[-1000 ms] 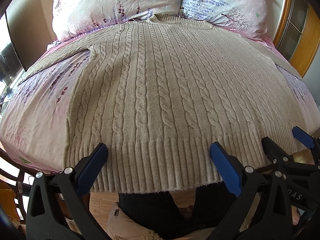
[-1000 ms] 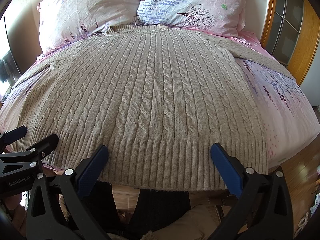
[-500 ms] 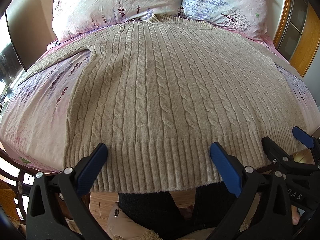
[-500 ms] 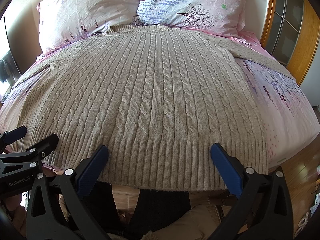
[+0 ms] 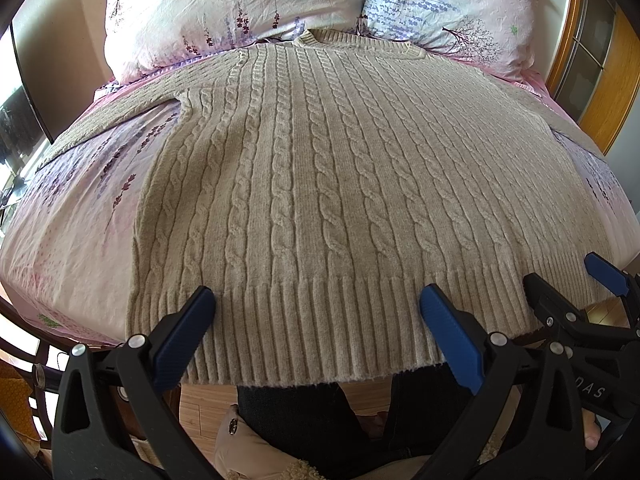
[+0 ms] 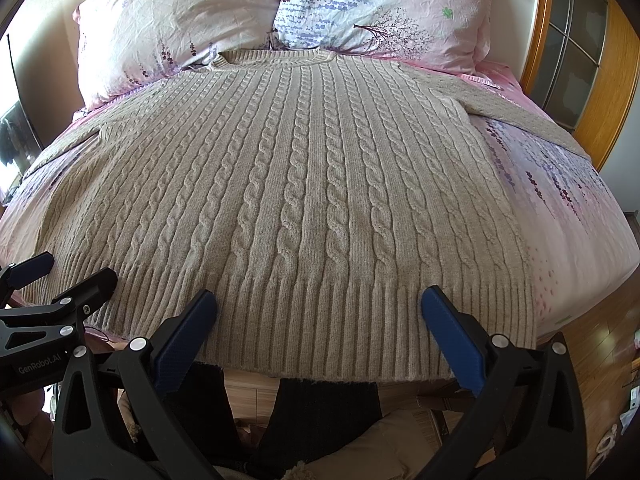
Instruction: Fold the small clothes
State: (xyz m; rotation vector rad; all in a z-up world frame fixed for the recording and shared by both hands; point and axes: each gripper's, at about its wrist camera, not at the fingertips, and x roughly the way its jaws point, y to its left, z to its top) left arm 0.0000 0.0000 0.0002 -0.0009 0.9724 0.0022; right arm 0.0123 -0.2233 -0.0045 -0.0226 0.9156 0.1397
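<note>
We see a bed [image 5: 72,240] covered with a pink sheet with purple flower print. On it lies a beige cable-knit sweater [image 5: 320,184], spread flat with the sleeves out to both sides (its ribbed hem hangs over the near edge). Two floral pillows [image 6: 180,28] lean at the head, touching the sweater's collar.

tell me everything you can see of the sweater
The sweater is a beige cable-knit with a ribbed hem and a ribbed round collar. It lies flat, spread out on the bed, collar up against the two pillows, sleeves stretched out to either side. The hem hangs slightly past the bed's near edge. Both open grippers, left and right, sit at the hem without clamping it.
</note>
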